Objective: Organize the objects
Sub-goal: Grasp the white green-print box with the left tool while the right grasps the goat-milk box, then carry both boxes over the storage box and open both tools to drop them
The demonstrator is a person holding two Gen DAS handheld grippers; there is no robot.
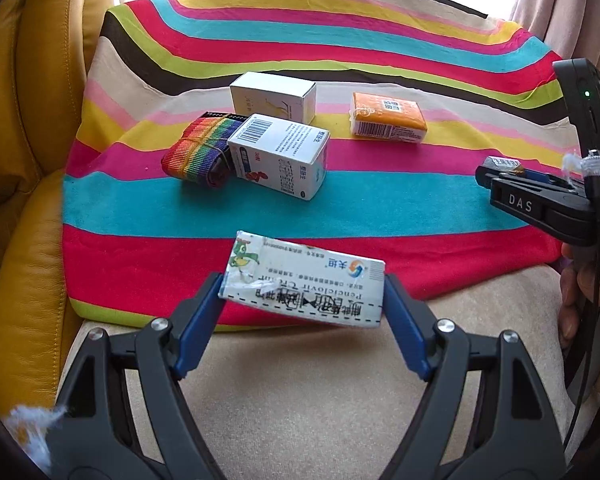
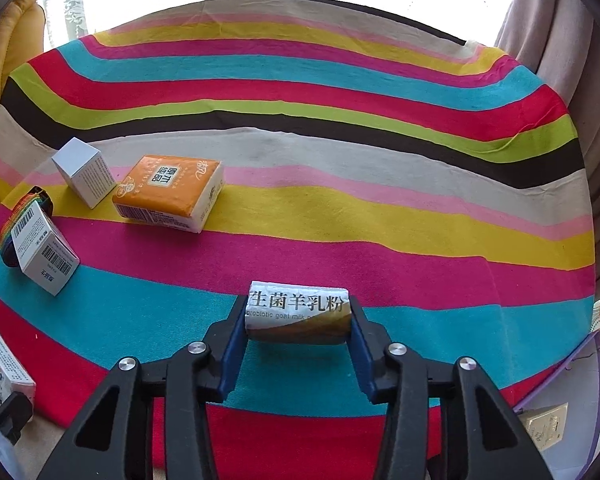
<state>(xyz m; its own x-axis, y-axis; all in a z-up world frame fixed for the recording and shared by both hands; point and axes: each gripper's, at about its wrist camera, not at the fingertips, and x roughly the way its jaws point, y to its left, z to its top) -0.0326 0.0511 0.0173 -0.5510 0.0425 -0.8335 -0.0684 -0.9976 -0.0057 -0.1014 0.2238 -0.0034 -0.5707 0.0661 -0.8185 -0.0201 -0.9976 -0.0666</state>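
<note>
Strap: a rainbow strap lies furthest left on the striped cloth, touching the barcode box.
Barcode box: a white barcode box lies tilted against the strap, near the cloth's left side.
White box: a plain white box stands just behind the barcode box, close to it.
Orange pack: an orange pack lies flat to the right of the white box, a little apart from it.
Grouping: these four sit loosely together on the cloth's left half; I judge this the gathering spot, though their order looks rough.
Left gripper: the left gripper has its blue fingers clamped on the ends of a cream box, held off the surface over the cloth's near edge, near the group.
Right gripper: the right gripper has its fingers closed on a goat-milk sachet, low over the teal stripe, well right of the group; whether it rests on the cloth I cannot tell.
Cloth, right half: bare beyond the sachet.
Far right: a clear purple-edged container sits off the cloth's corner; its contents are unclear.
Done: four items appear placed.
Left: by my reckoning, two held items remain to be set down, possibly followed by tidying the group.
</note>
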